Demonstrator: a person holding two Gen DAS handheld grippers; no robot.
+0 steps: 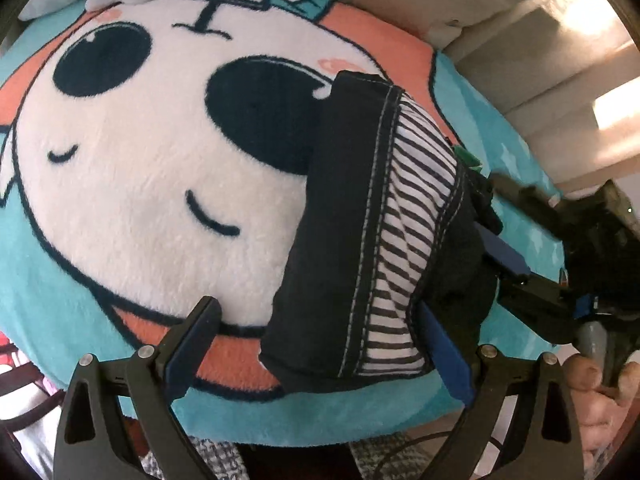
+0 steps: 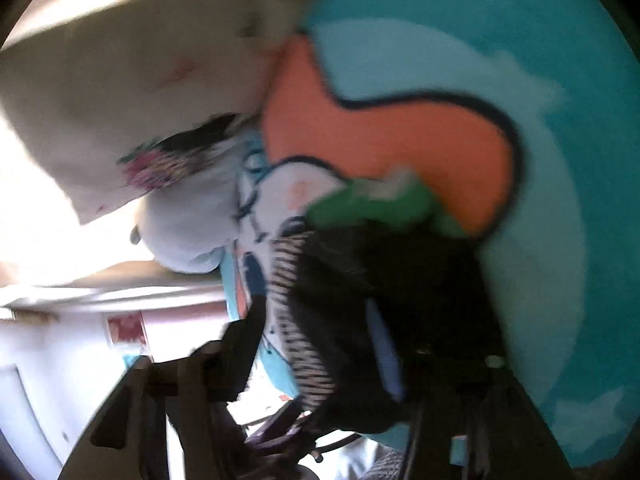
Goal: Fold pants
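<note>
Blanket (image 1: 132, 208) left of pants (image 1: 340, 220) free

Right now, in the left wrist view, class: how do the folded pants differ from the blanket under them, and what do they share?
The pants are black with a striped lining; the blanket is turquoise, orange and white with a cartoon face. The pants are folded into a bundle; the blanket lies spread out, far larger. Both are soft cloth.

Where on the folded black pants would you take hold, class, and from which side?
Grip the pants at the near bottom corner, coming from below in the left view. The dark edge there lies flat on the blanket, clear of the striped lining.
</note>
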